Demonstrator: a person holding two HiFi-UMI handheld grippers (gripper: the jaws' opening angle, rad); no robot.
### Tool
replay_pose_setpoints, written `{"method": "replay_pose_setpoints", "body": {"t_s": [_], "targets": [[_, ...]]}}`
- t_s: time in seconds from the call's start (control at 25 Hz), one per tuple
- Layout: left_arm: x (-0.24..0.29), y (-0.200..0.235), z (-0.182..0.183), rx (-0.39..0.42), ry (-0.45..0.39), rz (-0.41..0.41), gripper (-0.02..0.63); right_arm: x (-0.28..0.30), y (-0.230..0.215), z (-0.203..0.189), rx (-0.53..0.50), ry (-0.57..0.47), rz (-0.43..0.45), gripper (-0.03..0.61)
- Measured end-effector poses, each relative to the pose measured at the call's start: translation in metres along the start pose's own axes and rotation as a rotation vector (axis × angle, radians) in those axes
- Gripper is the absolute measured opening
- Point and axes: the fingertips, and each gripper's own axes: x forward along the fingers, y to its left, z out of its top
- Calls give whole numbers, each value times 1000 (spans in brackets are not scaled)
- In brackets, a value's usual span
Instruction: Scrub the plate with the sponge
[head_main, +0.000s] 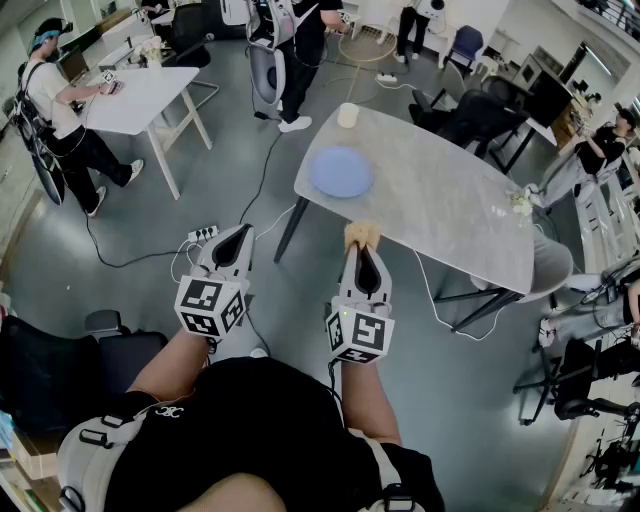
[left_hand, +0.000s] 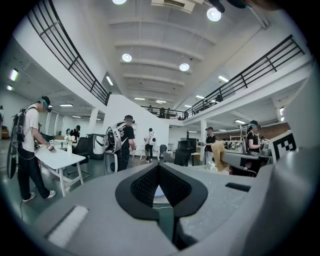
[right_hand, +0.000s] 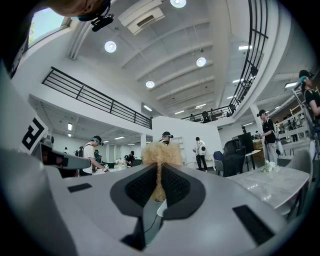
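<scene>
Jaws: right gripper (head_main: 362, 252) pinches sponge (head_main: 362, 236); left (head_main: 241, 236) seemingly closed.

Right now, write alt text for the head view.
Seen from above, the right gripper is shut on a tan sponge in front of a grey table that bears a blue plate. The left gripper is shut and empty, beside it over the floor.

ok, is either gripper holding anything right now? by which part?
The right gripper is shut on the sponge, pinching one end. The fluffy rest sticks out past the jaw tips. The left gripper is shut and empty.
</scene>
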Motion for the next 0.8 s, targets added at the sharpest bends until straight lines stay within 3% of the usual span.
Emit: {"method": "replay_pose_setpoints", "body": {"t_s": [0.8], "targets": [[2,4,-17,-25,17,-109,5,-1,30,-15,-42,34,-36,31]]}}
